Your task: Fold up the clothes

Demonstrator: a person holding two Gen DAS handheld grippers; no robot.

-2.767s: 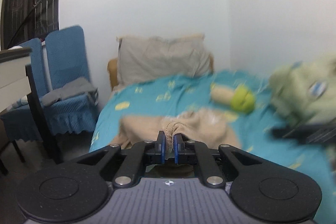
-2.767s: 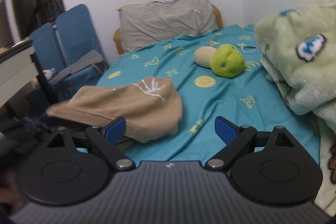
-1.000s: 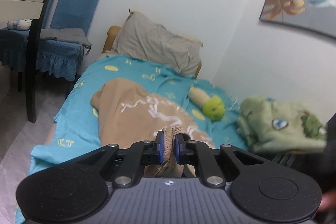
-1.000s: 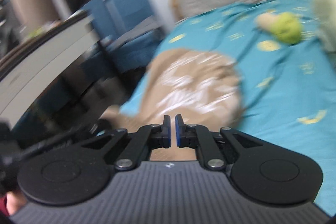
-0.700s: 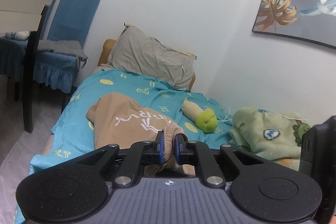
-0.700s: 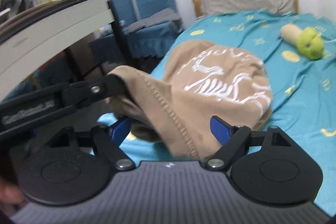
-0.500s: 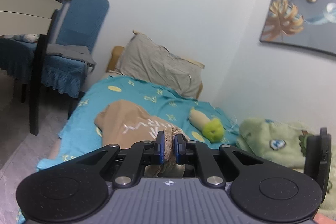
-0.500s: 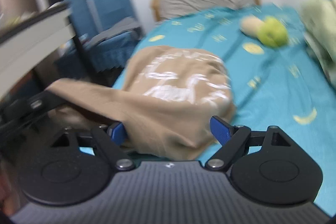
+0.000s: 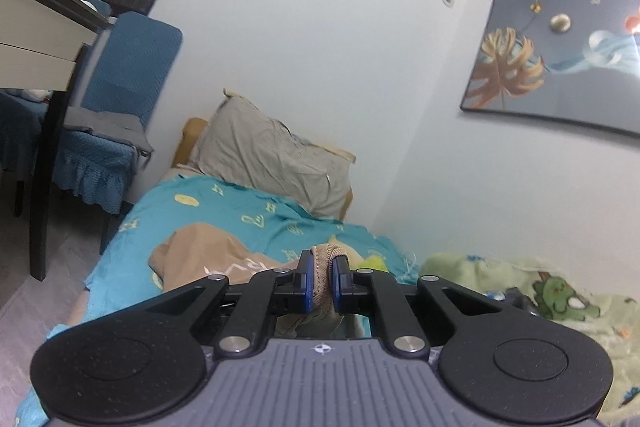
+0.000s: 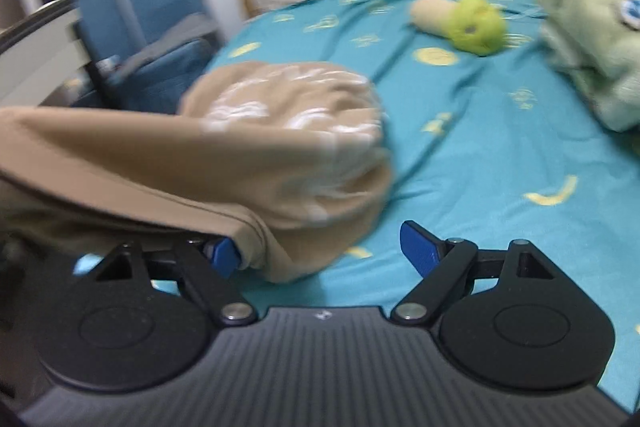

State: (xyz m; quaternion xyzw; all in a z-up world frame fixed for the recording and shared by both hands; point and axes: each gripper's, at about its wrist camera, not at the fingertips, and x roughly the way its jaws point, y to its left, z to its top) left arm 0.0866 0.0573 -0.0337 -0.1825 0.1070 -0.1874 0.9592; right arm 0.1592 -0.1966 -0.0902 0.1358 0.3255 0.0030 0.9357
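Observation:
A tan garment with a white print (image 10: pixel 280 131) lies bunched on the teal bedsheet (image 10: pixel 480 147) and stretches off to the left, lifted. In the left wrist view the garment (image 9: pixel 208 251) lies on the bed ahead. My left gripper (image 9: pixel 321 281) is shut on a ribbed hem of the garment (image 9: pixel 323 267) and holds it raised. My right gripper (image 10: pixel 324 251) is open; a folded edge of the garment (image 10: pixel 256 239) lies against its left finger, between the jaws.
A grey pillow (image 9: pixel 272 163) leans at the head of the bed. A green and cream plush toy (image 10: pixel 468 19) and a pale green blanket (image 10: pixel 592 27) lie at the right. Blue chairs (image 9: pixel 116 115) and a desk (image 9: pixel 36 39) stand left of the bed.
My left gripper has risen and tilted up with the hem held. My right gripper, shut a second ago, opened and has moved in close to the garment's edge.

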